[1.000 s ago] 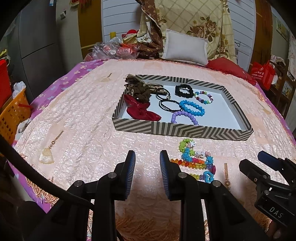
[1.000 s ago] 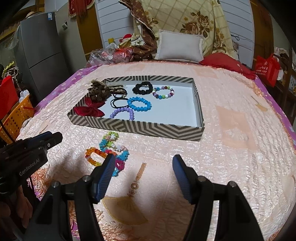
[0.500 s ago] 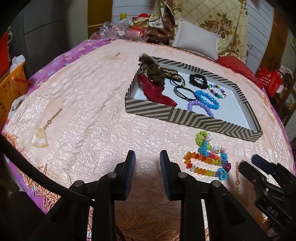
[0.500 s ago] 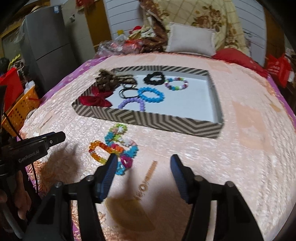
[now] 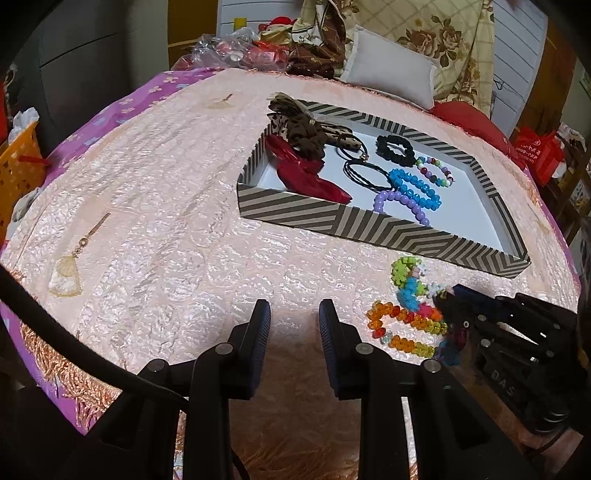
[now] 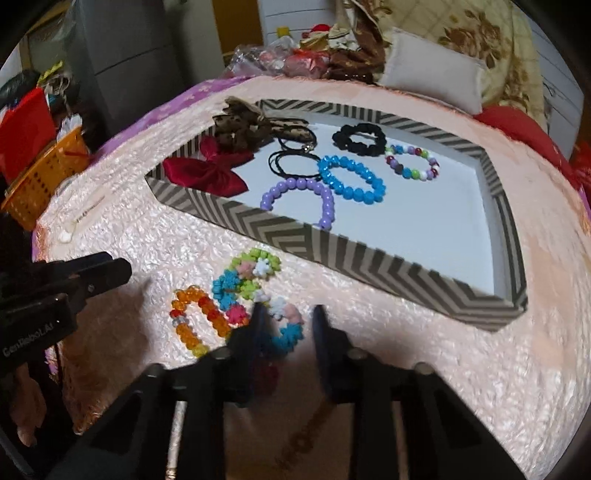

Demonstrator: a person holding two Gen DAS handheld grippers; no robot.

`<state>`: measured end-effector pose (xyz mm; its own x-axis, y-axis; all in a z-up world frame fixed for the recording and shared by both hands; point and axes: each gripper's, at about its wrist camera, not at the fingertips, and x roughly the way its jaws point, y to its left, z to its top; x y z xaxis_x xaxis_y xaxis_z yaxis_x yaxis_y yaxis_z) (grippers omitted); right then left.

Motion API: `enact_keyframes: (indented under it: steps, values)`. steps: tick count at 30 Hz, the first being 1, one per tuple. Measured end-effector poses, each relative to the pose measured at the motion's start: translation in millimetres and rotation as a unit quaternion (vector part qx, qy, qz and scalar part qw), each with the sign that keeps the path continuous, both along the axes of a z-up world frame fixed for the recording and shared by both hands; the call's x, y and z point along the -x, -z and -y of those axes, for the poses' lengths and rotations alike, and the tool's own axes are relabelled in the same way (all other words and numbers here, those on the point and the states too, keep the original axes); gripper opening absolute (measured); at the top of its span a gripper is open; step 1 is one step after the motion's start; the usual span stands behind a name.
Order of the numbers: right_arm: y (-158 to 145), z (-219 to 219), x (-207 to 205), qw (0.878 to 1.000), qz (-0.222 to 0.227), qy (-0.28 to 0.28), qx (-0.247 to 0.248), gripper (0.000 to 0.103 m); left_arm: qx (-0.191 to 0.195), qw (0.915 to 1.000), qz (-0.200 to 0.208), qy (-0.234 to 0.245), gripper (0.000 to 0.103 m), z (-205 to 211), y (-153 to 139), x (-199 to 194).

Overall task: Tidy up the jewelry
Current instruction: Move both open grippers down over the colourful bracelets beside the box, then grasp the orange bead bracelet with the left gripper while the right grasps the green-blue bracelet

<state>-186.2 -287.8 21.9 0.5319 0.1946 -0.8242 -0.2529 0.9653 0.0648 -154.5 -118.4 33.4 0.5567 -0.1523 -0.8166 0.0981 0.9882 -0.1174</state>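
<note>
Left gripper (image 5: 294, 325) hovering low, jaws slightly parted; right gripper (image 6: 287, 325) angled down, fingers apart, off to its right.

"GenRobot.AI" on the left gripper (image 6: 92, 275) body (blurred); "DAS" on the right gripper (image 5: 448, 325).

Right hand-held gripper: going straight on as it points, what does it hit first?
Probably the flower-bead bracelet lying on the bedspread, between the open fingers of the right hand-held gripper. Beyond it stands the striped tray. Depth is blurred.

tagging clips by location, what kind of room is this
Most likely a bedroom: the work surface is a bed with a quilted peach bedspread, a pillow lies at its head, and a floral quilt is piled behind it.
</note>
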Motion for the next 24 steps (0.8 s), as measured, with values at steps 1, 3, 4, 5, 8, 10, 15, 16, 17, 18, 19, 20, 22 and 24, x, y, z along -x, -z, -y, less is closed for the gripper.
enact_keyframes:
  steps: [1,3,4,5,8,10,15,16,17,18,19,20,22,24]
  values:
    - [0,1,0,1.000,-0.001,-0.002,0.000,0.014,0.000,1.0000,0.000,0.001,0.020,1,0,-1]
    - [-1,8,4,1.000,-0.002,0.001,-0.001,0.013,0.002,1.0000,-0.002,0.006,0.020,3,0,-2]
    - [-2,15,7,1.000,0.001,0.011,0.002,0.013,0.005,0.9999,-0.002,0.008,0.020,4,0,-2]
    - [-3,21,10,1.000,0.002,0.021,0.003,0.013,0.008,0.9999,-0.002,0.011,0.020,5,0,-2]
    - [-3,51,23,0.998,-0.005,0.060,-0.011,0.013,0.021,0.9994,0.001,0.027,0.020,10,1,-2]
    - [-3,67,32,0.997,-0.006,0.077,-0.015,0.013,0.033,0.9986,-0.002,0.042,0.020,15,2,-1]
    - [-2,85,42,0.995,-0.005,0.091,-0.037,0.015,0.051,0.9953,-0.018,0.080,0.025,32,5,-1]
    - [-1,85,43,0.995,-0.001,0.091,-0.040,0.016,0.055,0.9944,-0.022,0.087,0.025,34,5,-1]
    - [-1,84,43,0.995,0.001,0.090,-0.040,0.019,0.055,0.9938,-0.026,0.093,0.025,37,6,-2]
    - [-1,82,44,0.996,0.003,0.087,-0.036,0.021,0.051,0.9933,-0.032,0.099,0.025,39,7,-2]
    - [-2,79,44,0.996,0.004,0.084,-0.031,0.023,0.044,0.9932,-0.037,0.101,0.025,41,9,-2]
    - [-2,76,44,0.996,0.005,0.080,-0.027,0.027,0.041,0.9932,-0.041,0.100,0.025,41,11,-3]
    - [-2,72,44,0.997,0.006,0.073,-0.023,0.034,0.048,0.9929,-0.047,0.098,0.025,39,13,-5]
    - [-2,68,43,0.997,0.008,0.069,-0.024,0.044,0.050,0.9924,-0.053,0.100,0.026,39,13,-8]
